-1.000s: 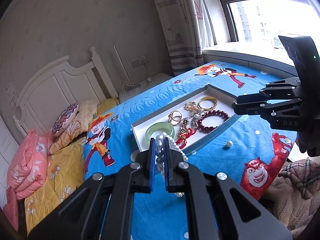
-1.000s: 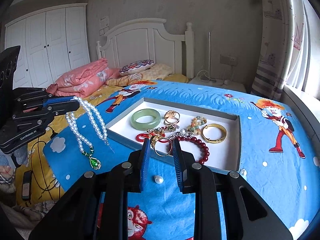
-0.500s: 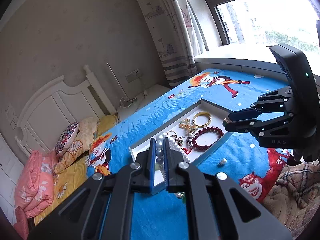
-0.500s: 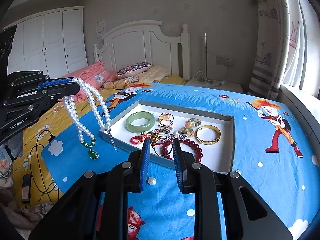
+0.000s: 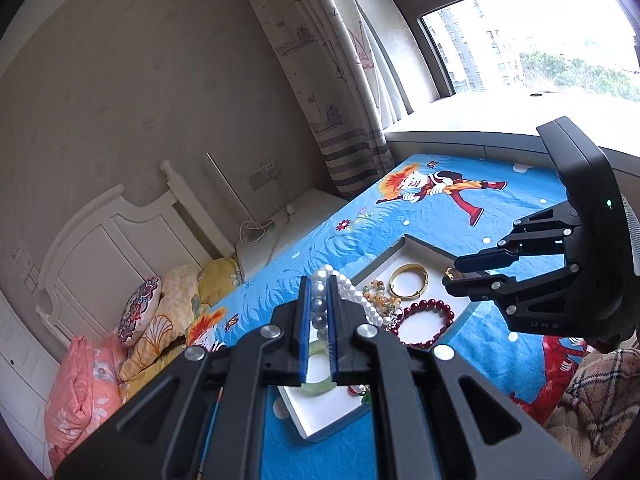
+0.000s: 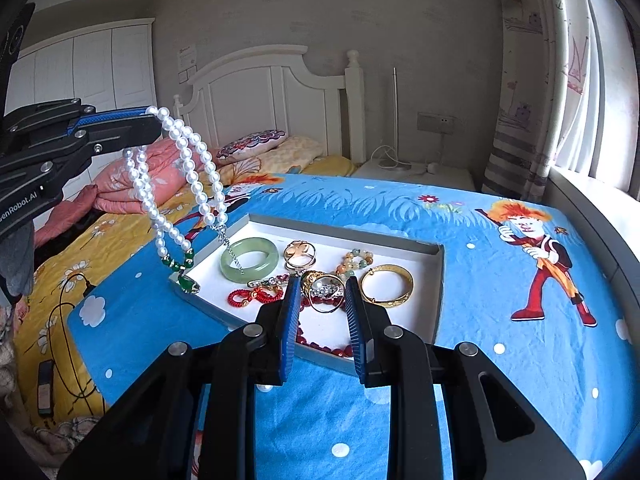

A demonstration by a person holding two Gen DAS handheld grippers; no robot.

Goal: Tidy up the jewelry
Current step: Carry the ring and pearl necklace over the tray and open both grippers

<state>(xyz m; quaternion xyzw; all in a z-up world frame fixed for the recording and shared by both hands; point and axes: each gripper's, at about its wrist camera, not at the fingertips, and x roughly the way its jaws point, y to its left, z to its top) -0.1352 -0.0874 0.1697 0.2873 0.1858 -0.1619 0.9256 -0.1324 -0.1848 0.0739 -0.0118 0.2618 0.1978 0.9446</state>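
A white pearl necklace point(image 6: 180, 176) with a green pendant point(image 6: 186, 280) hangs from my left gripper point(image 6: 154, 120), which is shut on its beads point(image 5: 319, 300). The pendant dangles at the left corner of the white tray point(image 6: 344, 232). In the tray lie a jade bangle point(image 6: 250, 260), a gold bangle point(image 6: 386, 288), a red bead bracelet point(image 5: 428, 322) and other small pieces. My right gripper point(image 6: 322, 284) hovers over the tray's near side, shut on a gold ring point(image 6: 320, 286). In the left wrist view the right gripper point(image 5: 450, 280) shows a gold glint at its tips.
The tray sits on a blue cartoon sheet point(image 6: 500, 280) on a bed. A loose pearl point(image 6: 264, 388) lies on the sheet under my right gripper. Pillows point(image 6: 252, 144), pink bedding and a white headboard point(image 6: 280, 96) are behind, a window sill point(image 5: 480, 120) to the right, cables point(image 6: 64, 320) on the yellow cover.
My left gripper rose and carried the necklace towards the tray, so the pendant now hangs at its corner. My right gripper moved slightly closer over the tray, still holding the ring.
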